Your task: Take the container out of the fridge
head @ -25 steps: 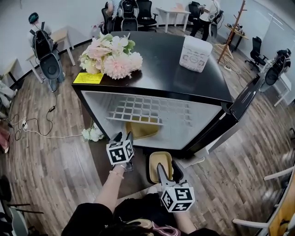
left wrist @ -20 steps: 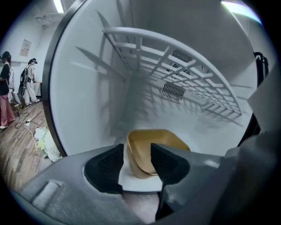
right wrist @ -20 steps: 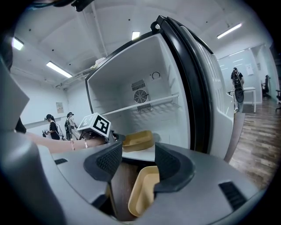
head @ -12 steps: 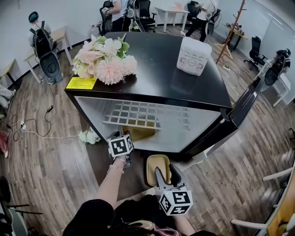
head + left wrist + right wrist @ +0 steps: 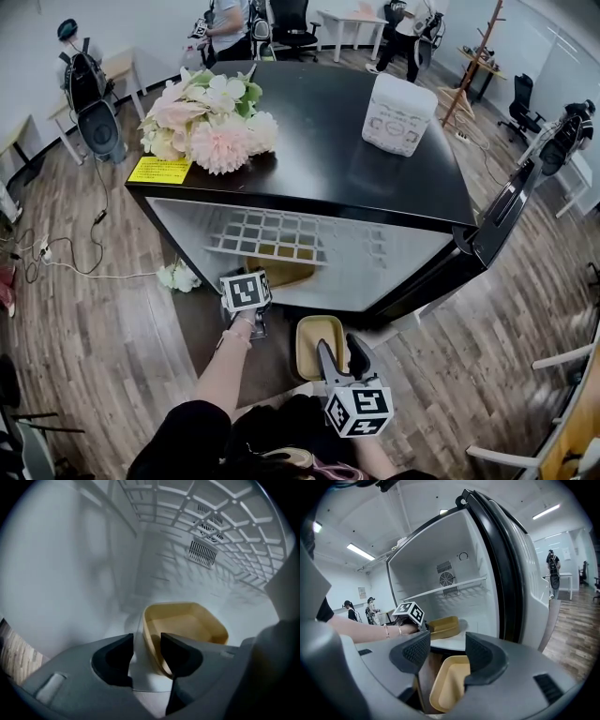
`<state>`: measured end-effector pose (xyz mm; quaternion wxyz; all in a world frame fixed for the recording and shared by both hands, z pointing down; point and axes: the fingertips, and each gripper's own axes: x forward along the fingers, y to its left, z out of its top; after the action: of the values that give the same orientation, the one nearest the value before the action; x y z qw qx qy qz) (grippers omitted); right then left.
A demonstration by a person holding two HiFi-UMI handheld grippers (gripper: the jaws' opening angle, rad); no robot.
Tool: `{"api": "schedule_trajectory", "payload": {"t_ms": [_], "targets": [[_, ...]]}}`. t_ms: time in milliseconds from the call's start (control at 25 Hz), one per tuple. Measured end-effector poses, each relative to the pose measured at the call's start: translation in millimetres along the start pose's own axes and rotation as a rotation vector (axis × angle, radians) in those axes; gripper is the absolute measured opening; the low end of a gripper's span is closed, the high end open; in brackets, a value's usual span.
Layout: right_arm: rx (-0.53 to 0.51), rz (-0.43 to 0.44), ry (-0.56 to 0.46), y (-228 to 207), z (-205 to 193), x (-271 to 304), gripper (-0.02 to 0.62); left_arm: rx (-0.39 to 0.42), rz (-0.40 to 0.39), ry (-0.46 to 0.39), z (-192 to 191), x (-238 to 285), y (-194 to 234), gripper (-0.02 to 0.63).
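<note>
A tan container (image 5: 281,268) sits on the white floor of the open fridge (image 5: 375,187), under the wire shelf (image 5: 272,234). My left gripper (image 5: 246,276) reaches into the fridge mouth at the container's near left edge. In the left gripper view the container (image 5: 187,625) lies just ahead, and its left wall runs into the gap of the left gripper (image 5: 147,652), whose jaws stand open and do not press on it. My right gripper (image 5: 342,345) hovers open over a second tan container (image 5: 314,337) on the floor, which shows below the right gripper (image 5: 446,653) as a tan container (image 5: 447,691).
The fridge door (image 5: 511,211) swings open to the right. A bunch of pink and white flowers (image 5: 206,117) and a white box (image 5: 400,112) rest on the black top. Cables trail on the wooden floor at left (image 5: 66,267). People and office chairs are far behind.
My left gripper has dipped lower and tipped down toward the container inside the fridge. The right gripper has kept its place over the floor container.
</note>
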<state>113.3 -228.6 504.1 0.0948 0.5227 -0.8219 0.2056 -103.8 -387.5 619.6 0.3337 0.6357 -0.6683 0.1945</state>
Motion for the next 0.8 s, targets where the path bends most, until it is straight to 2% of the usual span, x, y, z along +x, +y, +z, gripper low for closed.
{"api": "schedule_trajectory", "payload": {"t_ms": [280, 440, 600, 800], "targets": [[0.005, -0.004, 0.01, -2.2, -2.0, 2.3, 0.238, 0.005, -0.002, 0.032, -0.8, 4.5, -3.6, 0.164], [0.003, -0.007, 0.017, -3.0, -3.3, 3.2, 0.238, 0.011, 0.004, 0.043, 2.0, 7.2, -6.5, 0.109], [0.006, -0.013, 0.022, -5.1, -4.9, 2.0, 0.236, 0.031, 0.028, 0.019, 9.9, 6.2, -2.6, 0.104], [0.008, -0.018, 0.027, -7.5, -6.6, 0.2, 0.232, 0.003, 0.034, 0.024, 9.2, 1.4, 0.4, 0.06]]}}
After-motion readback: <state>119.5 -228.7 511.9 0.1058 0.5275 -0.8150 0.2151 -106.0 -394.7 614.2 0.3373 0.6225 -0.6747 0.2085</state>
